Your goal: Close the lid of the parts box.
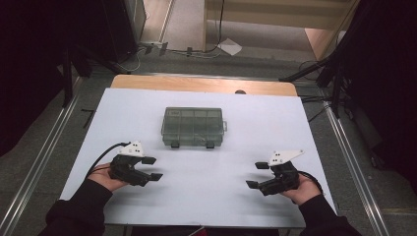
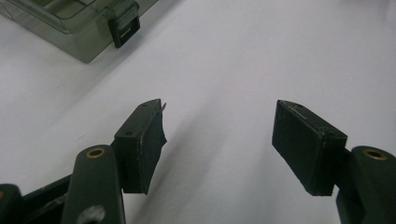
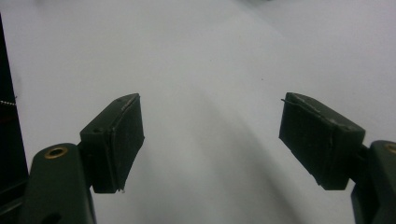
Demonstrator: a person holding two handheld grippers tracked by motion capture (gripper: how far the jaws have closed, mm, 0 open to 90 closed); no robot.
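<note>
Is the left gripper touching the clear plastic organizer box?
Apart. In the high view, bare white table shows between the left gripper and the organizer box; the left gripper view shows open jaws with nothing between them.

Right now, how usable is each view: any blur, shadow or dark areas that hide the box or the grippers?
High view: bright white table, surroundings nearly black, translucent box readable, left gripper and right gripper slightly soft. Left gripper view: sharp jaws, box corner slightly soft, latch clear, faint shadows. Right gripper view: jaws crisp over evenly lit table, dark strip at left edge.
</note>
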